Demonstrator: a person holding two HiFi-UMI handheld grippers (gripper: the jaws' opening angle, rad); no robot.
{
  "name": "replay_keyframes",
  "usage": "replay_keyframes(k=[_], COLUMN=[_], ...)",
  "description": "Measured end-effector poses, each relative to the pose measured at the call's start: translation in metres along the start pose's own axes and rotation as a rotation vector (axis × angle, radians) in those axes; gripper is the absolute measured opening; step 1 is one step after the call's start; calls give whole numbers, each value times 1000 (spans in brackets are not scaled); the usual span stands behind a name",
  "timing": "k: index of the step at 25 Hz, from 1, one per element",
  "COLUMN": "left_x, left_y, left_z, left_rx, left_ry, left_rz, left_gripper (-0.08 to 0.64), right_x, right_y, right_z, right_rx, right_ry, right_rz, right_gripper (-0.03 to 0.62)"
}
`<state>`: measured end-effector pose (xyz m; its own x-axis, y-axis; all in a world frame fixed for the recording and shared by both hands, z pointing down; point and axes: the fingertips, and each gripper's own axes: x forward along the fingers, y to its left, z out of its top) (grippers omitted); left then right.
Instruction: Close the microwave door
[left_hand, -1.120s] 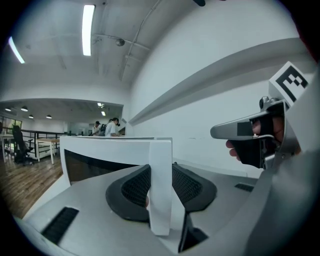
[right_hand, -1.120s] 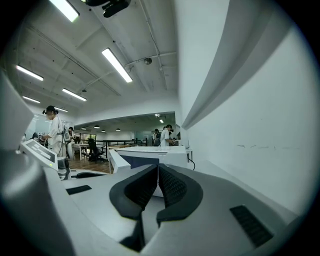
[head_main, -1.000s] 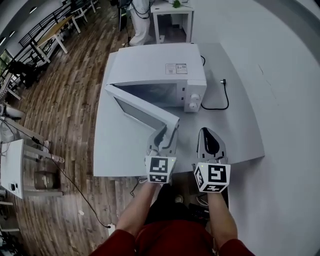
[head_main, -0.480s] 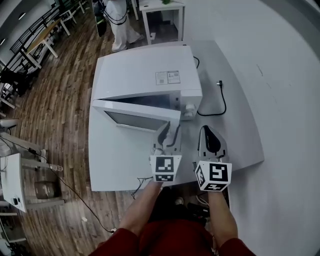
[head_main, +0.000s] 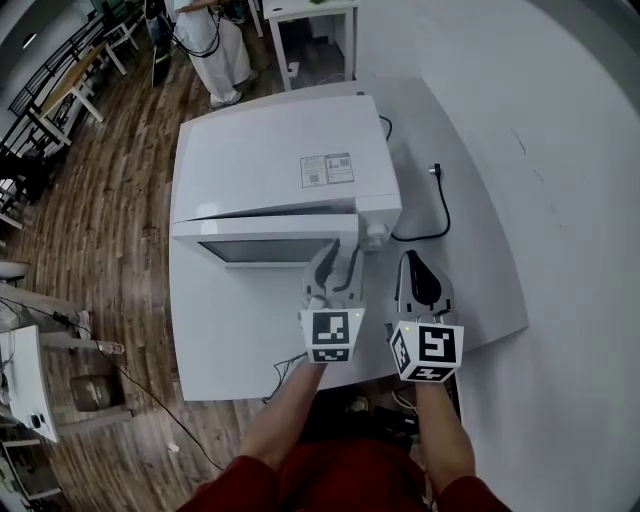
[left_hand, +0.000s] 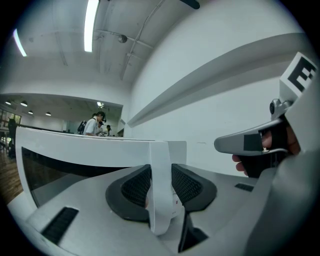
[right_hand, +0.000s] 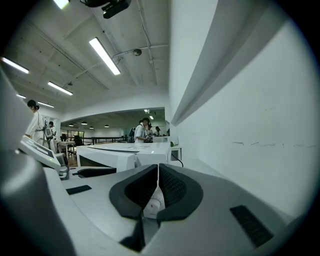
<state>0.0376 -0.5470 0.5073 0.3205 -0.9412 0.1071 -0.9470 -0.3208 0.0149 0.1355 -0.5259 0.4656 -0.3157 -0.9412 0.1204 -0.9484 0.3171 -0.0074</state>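
- A white, box-shaped microwave (head_main: 280, 165) is seen in the upper middle of the head view, set on a pale grey table (head_main: 230, 340).
- Its long axis runs left to right across the frame, and its front is turned toward the bottom edge, where the person's arms enter.
- The microwave's white, dark-windowed door (head_main: 270, 248) lies along that front, also left to right, hinged at the left end with its free edge at the right.
- The door is almost flush with the body; only a thin dark gap is seen along its top.
- The left gripper (head_main: 332, 275) is held at the door's free edge, just left of a round white knob (head_main: 376, 233).
- In the left gripper view the jaws of this gripper (left_hand: 161, 185) are closed on the upright white edge of the door (left_hand: 90, 150), one ribbed black pad pressed to each face.
- The right gripper (head_main: 420, 280) is held above the table, just right of the left one and apart from the microwave.
- In its own view the right gripper (right_hand: 158, 187) is seen with its jaws together and nothing gripped.
- A black power cord (head_main: 440, 215) lies curled on the table right of the microwave.
- A person in white (head_main: 215, 40) stands on the wooden floor (head_main: 110, 150) at the upper left.
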Motion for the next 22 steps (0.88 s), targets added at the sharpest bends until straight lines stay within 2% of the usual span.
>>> replay_keyframes(k=[13, 14, 17, 22], left_x=[21, 23, 24, 23], left_y=[10, 12, 13, 14], left_z=[5, 5, 5, 6], left_rx=[8, 10, 42, 25], left_ry=[-13, -11, -13, -9], left_rz=[-32, -35, -46, -49], left_gripper=[147, 112, 110, 110], right_x=[30, 32, 34, 33], right_y=[0, 1, 4, 6], right_z=[3, 3, 4, 4], right_rx=[-1, -2, -7, -8], right_ry=[6, 6, 5, 9], right_rz=[-7, -5, 0, -2], right_gripper=[29, 29, 29, 29])
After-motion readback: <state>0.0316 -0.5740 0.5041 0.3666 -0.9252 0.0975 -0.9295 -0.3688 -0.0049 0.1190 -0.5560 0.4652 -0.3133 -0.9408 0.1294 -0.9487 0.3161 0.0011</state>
